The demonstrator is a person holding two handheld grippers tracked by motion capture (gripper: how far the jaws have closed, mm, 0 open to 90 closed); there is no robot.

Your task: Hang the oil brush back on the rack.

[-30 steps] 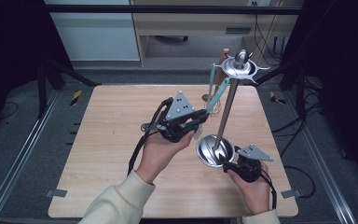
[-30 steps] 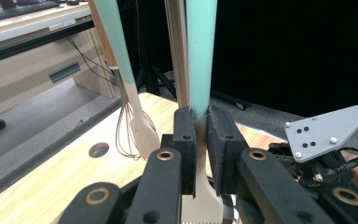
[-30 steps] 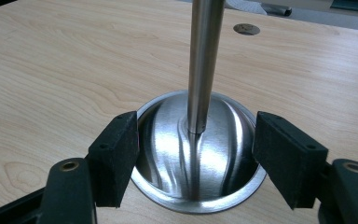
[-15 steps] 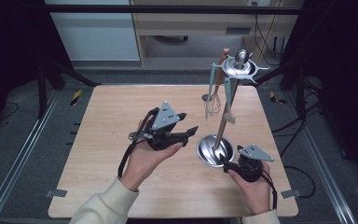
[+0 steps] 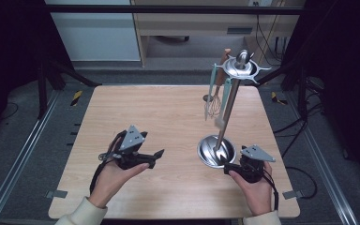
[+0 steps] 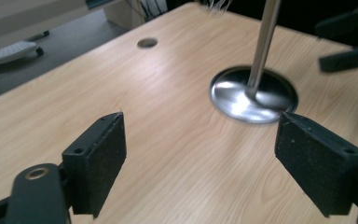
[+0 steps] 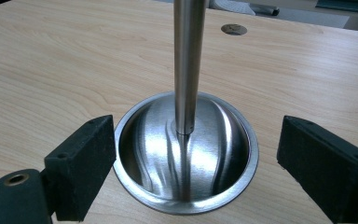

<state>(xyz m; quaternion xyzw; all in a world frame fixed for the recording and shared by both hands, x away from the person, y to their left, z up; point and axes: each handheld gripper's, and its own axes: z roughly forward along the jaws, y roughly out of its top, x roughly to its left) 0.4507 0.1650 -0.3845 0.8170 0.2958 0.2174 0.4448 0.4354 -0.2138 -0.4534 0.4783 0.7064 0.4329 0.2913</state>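
A steel utensil stand rises from a round base bowl point(image 5: 215, 151) point(image 7: 186, 154) point(image 6: 254, 93) on the wooden table point(image 5: 159, 112). Its pole point(image 5: 227, 110) point(image 7: 186, 60) carries a top hub point(image 5: 241, 65). From the hub hang a whisk point(image 5: 213, 102), a teal utensil point(image 5: 223, 101) and a wooden-handled tool. My right gripper point(image 5: 227, 166) point(image 7: 191, 170) is open at the bowl's near edge, one jaw on each side of it, not touching. My left gripper point(image 5: 157, 153) point(image 6: 205, 158) is open and holds nothing, well left of the bowl, pointing at it.
A small round hole point(image 6: 147, 43) point(image 7: 233, 29) is set in the table at the far side. A cabinet and cables lie on the floor beyond the far edge. Bare wood point(image 5: 136, 112) spreads across the left and middle.
My left gripper has pulled back from the hanging utensils, moving left and toward the person. The right gripper and the stand have stayed put.
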